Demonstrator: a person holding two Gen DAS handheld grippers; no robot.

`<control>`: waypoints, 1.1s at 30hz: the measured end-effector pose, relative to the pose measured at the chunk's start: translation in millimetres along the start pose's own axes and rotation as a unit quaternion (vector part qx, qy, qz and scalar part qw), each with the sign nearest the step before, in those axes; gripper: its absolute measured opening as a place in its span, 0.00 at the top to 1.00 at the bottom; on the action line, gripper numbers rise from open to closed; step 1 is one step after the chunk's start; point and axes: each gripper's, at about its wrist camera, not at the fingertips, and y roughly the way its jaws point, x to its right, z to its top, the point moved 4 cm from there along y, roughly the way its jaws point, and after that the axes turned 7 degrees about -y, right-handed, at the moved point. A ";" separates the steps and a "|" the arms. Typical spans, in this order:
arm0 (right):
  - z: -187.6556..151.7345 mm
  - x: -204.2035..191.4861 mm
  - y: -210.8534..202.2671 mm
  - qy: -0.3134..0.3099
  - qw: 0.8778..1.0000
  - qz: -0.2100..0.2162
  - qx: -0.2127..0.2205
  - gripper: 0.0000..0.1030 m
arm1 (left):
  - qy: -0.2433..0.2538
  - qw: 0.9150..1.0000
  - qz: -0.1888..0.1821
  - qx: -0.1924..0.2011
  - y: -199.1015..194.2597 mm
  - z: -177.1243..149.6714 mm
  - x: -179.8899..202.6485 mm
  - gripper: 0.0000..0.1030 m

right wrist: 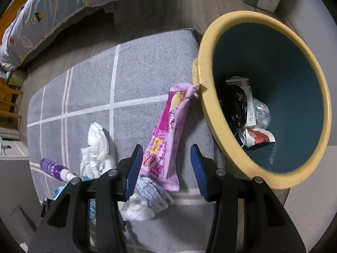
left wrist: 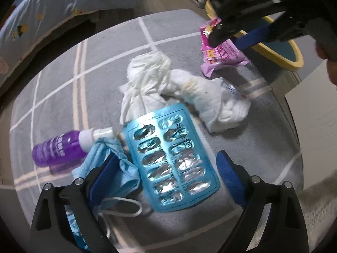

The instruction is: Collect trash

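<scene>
Left gripper (left wrist: 170,168) spread astride a blue blister pack (left wrist: 170,160), pads clear. Right gripper (right wrist: 167,172) spread; pink wrapper (right wrist: 168,135) between its fingers, contact unclear, top leaning on the yellow bin (right wrist: 205,48). Only the right view shows binned litter. Tissues (left wrist: 155,84) lie beyond; purple bottle (left wrist: 56,149) partly masked by blue cloth (left wrist: 105,154).

Left gripper (left wrist: 168,168): pointing steeply downward, jaws spread wide. Right gripper (right wrist: 167,164): pointing steeply downward, jaws parted, pads pressing nothing.
</scene>
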 end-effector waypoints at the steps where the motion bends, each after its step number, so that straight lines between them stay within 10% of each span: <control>1: 1.3 -0.5 1.4 -0.002 1.000 -0.004 -0.001 0.55 | -0.001 1.000 0.001 -0.002 1.9 1.2 0.3 0.10; 11: 6.6 3.1 1.8 -0.006 1.000 0.004 0.003 0.92 | 0.012 1.000 0.011 0.009 8.0 23.7 -13.2 0.30; 16: 10.7 -1.0 -12.3 -0.011 1.000 0.013 0.024 0.93 | 0.007 0.999 0.009 0.039 -9.4 34.4 -19.3 0.62; 33: 23.4 -7.5 -42.8 -0.030 0.997 0.018 0.067 0.94 | -0.041 0.996 0.063 0.053 -39.3 43.4 -64.8 0.68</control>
